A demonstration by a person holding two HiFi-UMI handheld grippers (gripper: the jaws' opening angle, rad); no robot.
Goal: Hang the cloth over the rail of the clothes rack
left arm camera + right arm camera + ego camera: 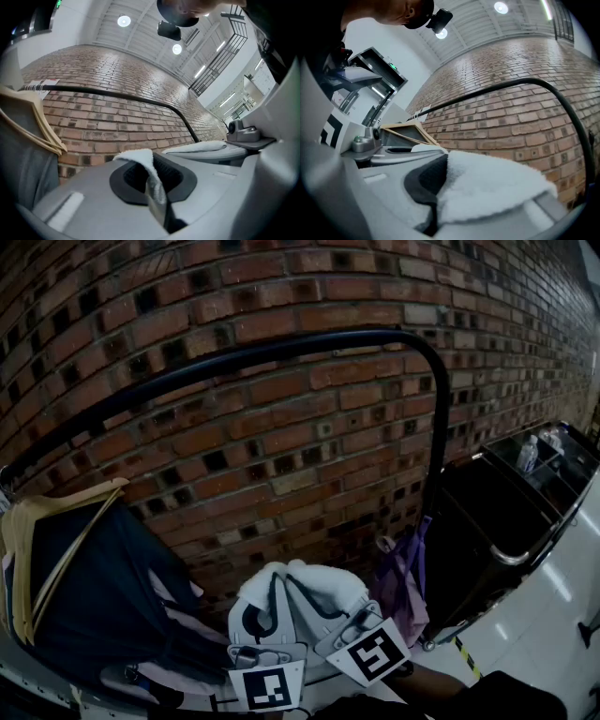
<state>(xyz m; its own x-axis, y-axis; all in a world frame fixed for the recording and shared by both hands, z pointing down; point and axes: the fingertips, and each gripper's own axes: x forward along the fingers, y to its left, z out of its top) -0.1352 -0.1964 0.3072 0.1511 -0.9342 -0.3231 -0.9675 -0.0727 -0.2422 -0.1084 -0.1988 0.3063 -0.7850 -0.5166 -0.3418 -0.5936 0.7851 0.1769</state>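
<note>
My left claw (155, 194) and right claw (433, 199) are both clamped tight on the white cloth (302, 585), bunched at 6 o'clock below the rail (281, 348) at 12, and it looks light and floppy, so the corners are where I'd grip.

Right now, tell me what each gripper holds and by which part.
Both hold the white cloth. The left gripper pinches a thin fold of it, and the right gripper is clamped on a thicker bunch of it.
</note>
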